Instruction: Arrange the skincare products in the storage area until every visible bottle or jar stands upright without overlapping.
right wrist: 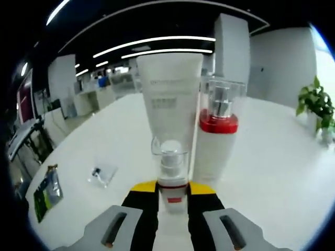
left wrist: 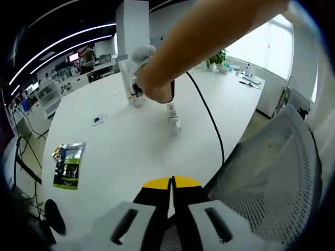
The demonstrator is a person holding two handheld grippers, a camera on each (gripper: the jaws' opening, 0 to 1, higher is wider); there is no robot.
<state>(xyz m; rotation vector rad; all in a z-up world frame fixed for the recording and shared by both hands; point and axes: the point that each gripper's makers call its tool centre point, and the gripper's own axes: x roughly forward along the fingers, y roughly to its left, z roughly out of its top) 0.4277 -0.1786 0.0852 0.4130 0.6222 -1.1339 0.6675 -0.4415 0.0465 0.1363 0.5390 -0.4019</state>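
The right gripper is seen in the right gripper view with its yellow-tipped jaws closed on a small pump bottle, which is held upright between them, its clear cap topmost and a red band lower down. Directly behind it a white tube stands on its cap, and just beside the tube a larger white bottle with a red collar and clear cap is stood upright; whether the two touch cannot be told. All three are set on a white table.

The left gripper is seen in the left gripper view with its jaws brought together and nothing held between them, low over the near edge of the table. Further across the table, a person's arm reaches in from the upper right, and the hand is placed at the cluster of upright products, which is partly hidden by it. A small bottle is lying on its side just beyond the hand, apart from the cluster. A black cable is run across the table from the hand toward the near edge.

A green sachet is laid flat at the table's left, well apart from the products, and a small clear packet lies between it and the cluster. A grey mesh chair is at the right, and a potted plant at the far end.
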